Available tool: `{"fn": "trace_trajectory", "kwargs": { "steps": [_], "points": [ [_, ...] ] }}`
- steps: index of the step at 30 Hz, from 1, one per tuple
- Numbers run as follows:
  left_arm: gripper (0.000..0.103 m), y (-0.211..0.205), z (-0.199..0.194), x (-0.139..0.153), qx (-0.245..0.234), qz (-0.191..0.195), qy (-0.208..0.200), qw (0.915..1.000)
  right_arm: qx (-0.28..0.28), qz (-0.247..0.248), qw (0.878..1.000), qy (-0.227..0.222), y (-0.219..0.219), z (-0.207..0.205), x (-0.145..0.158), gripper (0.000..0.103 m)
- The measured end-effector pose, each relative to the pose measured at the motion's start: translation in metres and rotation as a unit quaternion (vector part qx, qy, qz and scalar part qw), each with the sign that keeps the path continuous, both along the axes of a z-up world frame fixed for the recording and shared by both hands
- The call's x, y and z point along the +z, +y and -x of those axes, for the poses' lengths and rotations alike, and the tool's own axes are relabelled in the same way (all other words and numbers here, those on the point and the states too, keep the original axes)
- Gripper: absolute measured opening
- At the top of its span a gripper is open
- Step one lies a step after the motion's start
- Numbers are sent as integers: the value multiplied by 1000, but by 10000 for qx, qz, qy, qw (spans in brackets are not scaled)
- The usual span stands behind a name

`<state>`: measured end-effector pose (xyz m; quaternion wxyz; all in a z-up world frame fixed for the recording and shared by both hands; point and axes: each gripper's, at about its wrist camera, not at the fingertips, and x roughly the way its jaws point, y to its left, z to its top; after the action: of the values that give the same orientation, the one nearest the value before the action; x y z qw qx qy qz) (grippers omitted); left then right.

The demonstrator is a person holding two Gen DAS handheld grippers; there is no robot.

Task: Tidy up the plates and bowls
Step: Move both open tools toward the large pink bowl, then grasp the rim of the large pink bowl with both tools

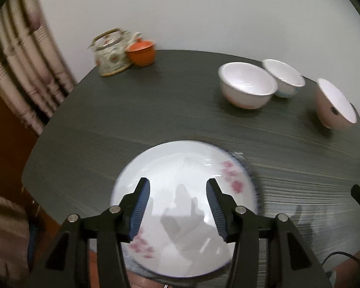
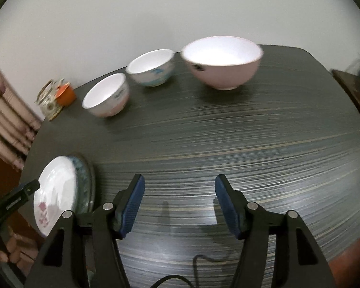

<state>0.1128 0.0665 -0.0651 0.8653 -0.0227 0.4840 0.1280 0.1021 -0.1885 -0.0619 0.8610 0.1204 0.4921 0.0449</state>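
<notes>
A: Left claw (image 1: 177, 189)?
B: Jaws apart, empty, above white floral plate (image 1: 180, 168) stacked on a blue-rimmed plate (image 2: 85, 180), near edge of dark grey streaked bench (image 2: 228, 144)
A: Right claw (image 2: 180, 187)?
B: Parted, empty, over bare bench. Three white bowls: pink-sided (image 2: 105, 96), blue-patterned (image 2: 151, 68), big pink (image 2: 223, 60), along far edge

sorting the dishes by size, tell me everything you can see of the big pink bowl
The big pink bowl looks like glazed ceramic: pale pink outside, white inside, with a thin darker rim line, a small foot and a dark mark on its wall. It stands upright and empty on the dark striped table, at the right end of the bowl row, apart from the blue-patterned bowl.
</notes>
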Motion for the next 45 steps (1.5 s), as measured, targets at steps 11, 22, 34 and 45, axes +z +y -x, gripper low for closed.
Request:
{"fn": "trace_trajectory", "kwargs": {
  "steps": [11,22,34,45],
  "points": [
    [56,-82,-58,20,-895,418,117,9950,-286,114,9995,22,-59,-23,15,58],
    [58,-140,-118,27,-1310,777,310,9878,-321,44,9995,38,-90,-61,23,58],
    [58,-169,-193,16,-1158,1449,483,9815,-359,187,9992,72,-106,-112,29,58],
    [58,-178,-242,-15,-817,1751,855,9774,-534,127,9978,375,-117,-170,15,58]
  ]
}}
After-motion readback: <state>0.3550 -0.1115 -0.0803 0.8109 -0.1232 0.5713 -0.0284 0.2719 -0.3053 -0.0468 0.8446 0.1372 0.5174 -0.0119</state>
